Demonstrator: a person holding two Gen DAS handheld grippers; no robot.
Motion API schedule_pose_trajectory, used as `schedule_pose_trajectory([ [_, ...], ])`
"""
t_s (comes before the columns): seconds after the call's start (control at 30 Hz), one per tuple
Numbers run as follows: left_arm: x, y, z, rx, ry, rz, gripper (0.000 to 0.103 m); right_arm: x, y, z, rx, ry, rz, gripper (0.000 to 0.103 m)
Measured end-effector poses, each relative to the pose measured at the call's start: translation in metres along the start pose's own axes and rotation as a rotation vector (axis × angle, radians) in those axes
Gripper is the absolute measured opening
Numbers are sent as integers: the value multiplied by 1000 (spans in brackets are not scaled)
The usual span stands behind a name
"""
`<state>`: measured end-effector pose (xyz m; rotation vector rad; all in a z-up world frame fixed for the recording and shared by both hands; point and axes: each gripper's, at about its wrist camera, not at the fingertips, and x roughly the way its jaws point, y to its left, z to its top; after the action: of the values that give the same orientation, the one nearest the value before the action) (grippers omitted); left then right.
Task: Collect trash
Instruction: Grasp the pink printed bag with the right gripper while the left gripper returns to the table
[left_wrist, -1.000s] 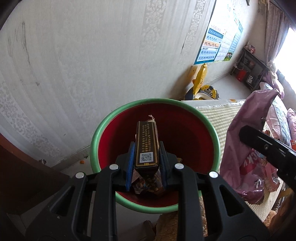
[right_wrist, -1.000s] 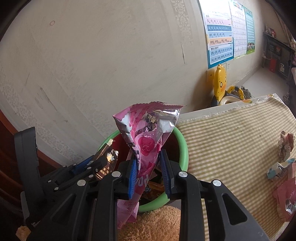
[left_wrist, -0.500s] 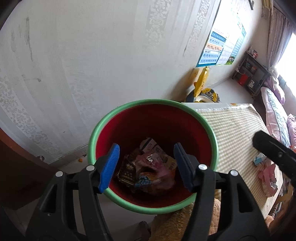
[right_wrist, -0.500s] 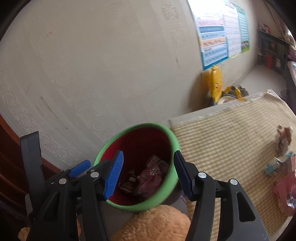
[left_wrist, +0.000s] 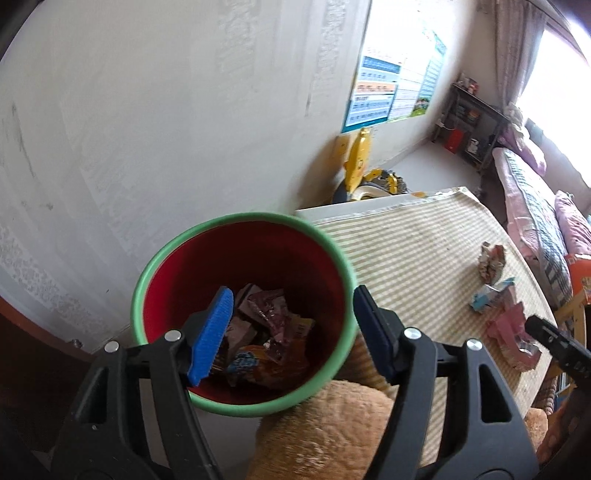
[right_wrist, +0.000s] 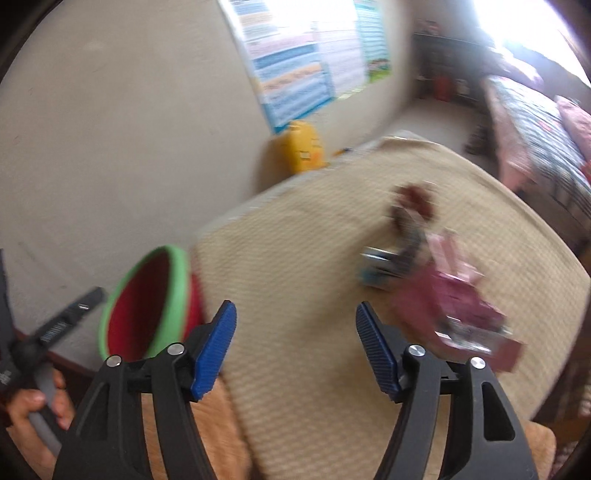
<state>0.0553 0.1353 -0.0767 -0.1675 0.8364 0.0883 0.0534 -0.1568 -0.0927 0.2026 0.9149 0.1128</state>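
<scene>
A red bin with a green rim (left_wrist: 147, 280) stands beside the table and holds several wrappers (left_wrist: 266, 332). My left gripper (left_wrist: 291, 328) is open and empty above the bin's right side. My right gripper (right_wrist: 295, 343) is open and empty over the striped table mat (right_wrist: 295, 266), with the bin (right_wrist: 177, 269) at its left. Loose wrappers lie on the mat: a brown one (left_wrist: 491, 258), a blue one (left_wrist: 487, 295) and pink ones (left_wrist: 509, 332). They look blurred in the right wrist view (right_wrist: 454, 295).
A tan plush toy (left_wrist: 332, 432) lies at the near table edge below the bin. A yellow toy (left_wrist: 362, 166) stands by the wall under a poster (left_wrist: 391, 88). A bed (left_wrist: 532, 214) and a shelf (left_wrist: 469, 125) are at the far right.
Both grippers opened and dropped their wrappers into the bin. Since then the right gripper has swung right over the mat toward the loose wrappers; the left has shifted slightly right.
</scene>
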Motion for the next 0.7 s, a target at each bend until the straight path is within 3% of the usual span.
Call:
schedule_pose_trajectory([
  [0.2, -14, -23, 0, 58, -31, -3, 69, -5, -67, -11, 42, 12, -136, 71],
  [0.3, -16, -36, -1, 82, -27, -7, 69, 7, -92, -9, 62, 85, -150, 72],
  [0.47, -19, -62, -4, 139, -29, -24, 69, 30, -102, -11, 20, 142, -152, 78],
  [0.57, -18, -79, -5, 171, -18, -35, 69, 46, -93, -13, -96, 150, -210, 81],
  [0.63, -17, -90, -7, 194, -10, -44, 69, 51, -90, -14, -128, 158, -209, 75],
  [0.7, -18, -101, -8, 218, -11, -47, 69, 52, -91, -16, -120, 169, -171, 54],
])
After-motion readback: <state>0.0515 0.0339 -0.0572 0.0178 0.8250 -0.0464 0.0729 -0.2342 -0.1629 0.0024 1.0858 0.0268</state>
